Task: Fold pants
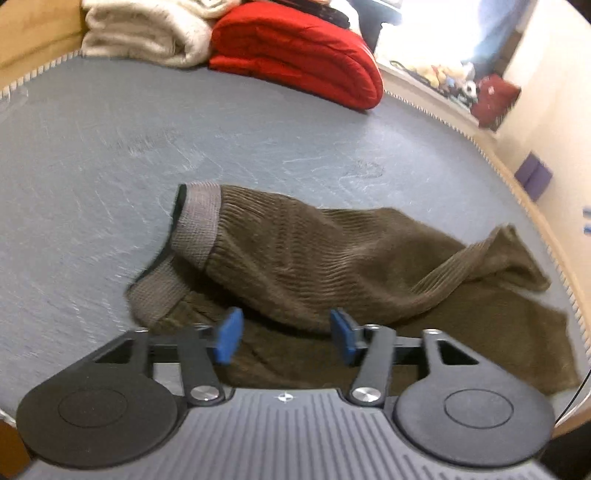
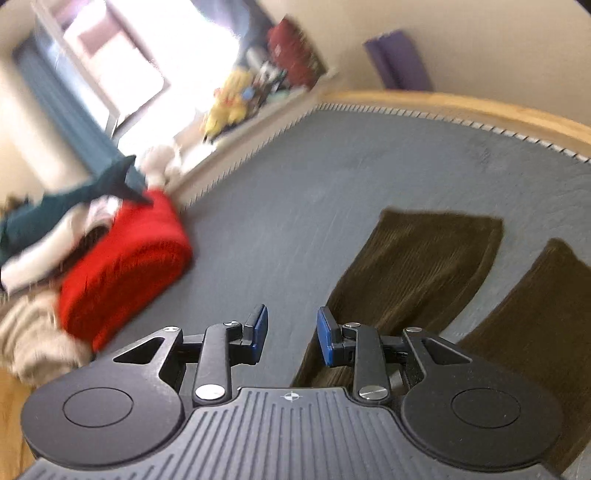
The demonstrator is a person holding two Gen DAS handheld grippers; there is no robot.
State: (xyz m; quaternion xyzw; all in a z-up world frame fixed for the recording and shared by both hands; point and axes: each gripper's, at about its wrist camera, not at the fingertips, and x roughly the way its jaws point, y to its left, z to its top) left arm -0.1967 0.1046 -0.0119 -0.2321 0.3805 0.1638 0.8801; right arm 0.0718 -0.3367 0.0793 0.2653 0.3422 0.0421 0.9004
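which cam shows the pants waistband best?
Left wrist: the grey waistband of the brown pants is in plain view, ahead of the open left gripper. Right wrist shows only two pant legs, no waistband.

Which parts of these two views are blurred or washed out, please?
Left wrist view: the window is blown out and the brown pants slightly soft. Right wrist view: the red blanket and bright window smear with motion blur; the right gripper stays sharp.

bedroom | grey mattress (image 1: 258, 122) in wooden frame (image 2: 480, 107) | folded red blanket (image 1: 303, 55) | plush toys (image 2: 225, 107)
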